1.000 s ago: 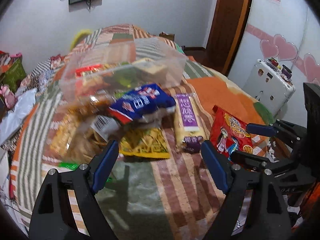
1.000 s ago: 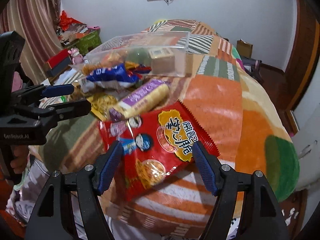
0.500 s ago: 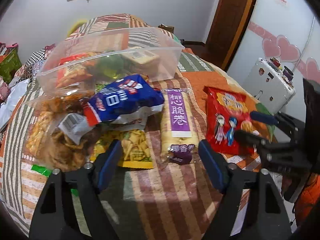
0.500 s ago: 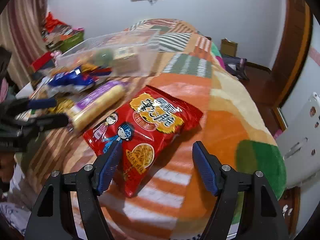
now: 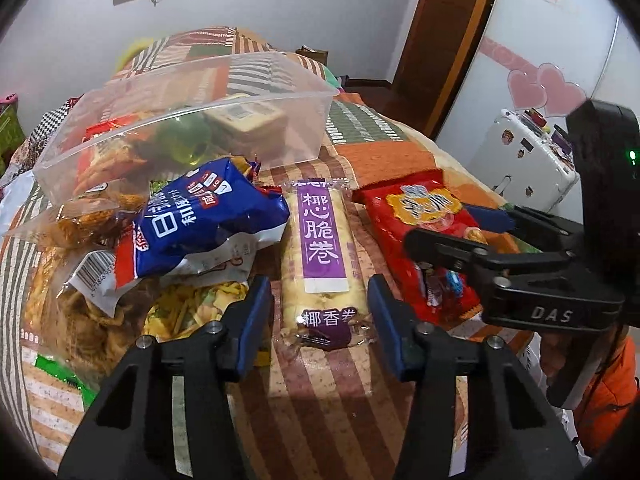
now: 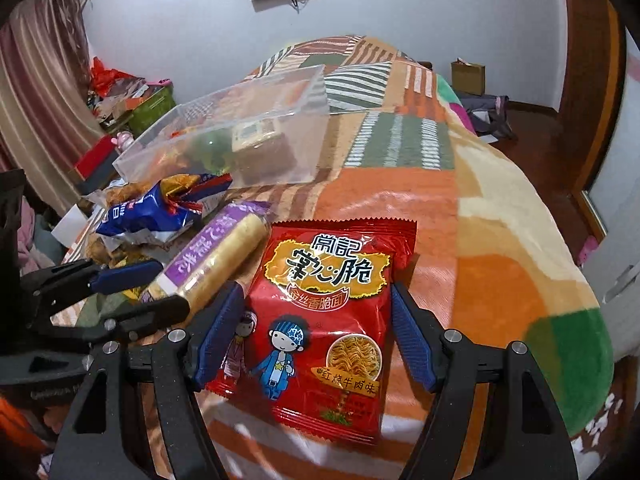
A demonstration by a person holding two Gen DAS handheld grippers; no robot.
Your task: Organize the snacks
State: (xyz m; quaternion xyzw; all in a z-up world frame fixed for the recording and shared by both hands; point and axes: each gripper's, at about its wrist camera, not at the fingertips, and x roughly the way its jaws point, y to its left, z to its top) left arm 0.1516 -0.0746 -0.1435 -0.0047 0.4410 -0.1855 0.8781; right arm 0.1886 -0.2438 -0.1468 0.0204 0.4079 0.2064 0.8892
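Left gripper [image 5: 320,312] straddles the near end of the purple roll pack [image 5: 320,256]; jaws are closing, the pack is between them, and a small gap shows at each pad, so no grip yet. Pack label reads 椰心脆卷, with 椰香卷 on the near end. It lies lengthwise on the bed [image 5: 320,400], on a striped patchwork blanket.

Right gripper [image 6: 316,332] is at middling width around the red noodle pack [image 6: 320,308], pads just beside both side edges; contact cannot be told. Writing on it: 常記 掌心脆, 金丝香脆面, 红烧牛肉味, plus two cartoon kids and a noodle bowl picture.

Blue bag [image 5: 200,220] sits left of the roll, big white 白 readable, the rest too warped. A barcode tag shows on a clear crisps bag [image 5: 80,304] at near left. A yellow snack bag [image 5: 192,304] lies under the blue one. The clear bin [image 5: 200,120] at far centre holds a few snacks, including a tan boxed pack with a small unreadable label.

Left view only: "DAS" on the right gripper's body, a white fridge [image 5: 528,160] with magnets, pink heart stickers, the barcode. Right view only: the red pack's full front, a curtain [image 6: 36,92] at left, clutter on the far left, a paper bag [image 6: 468,76] by the far wall. Both views show a wall screen.
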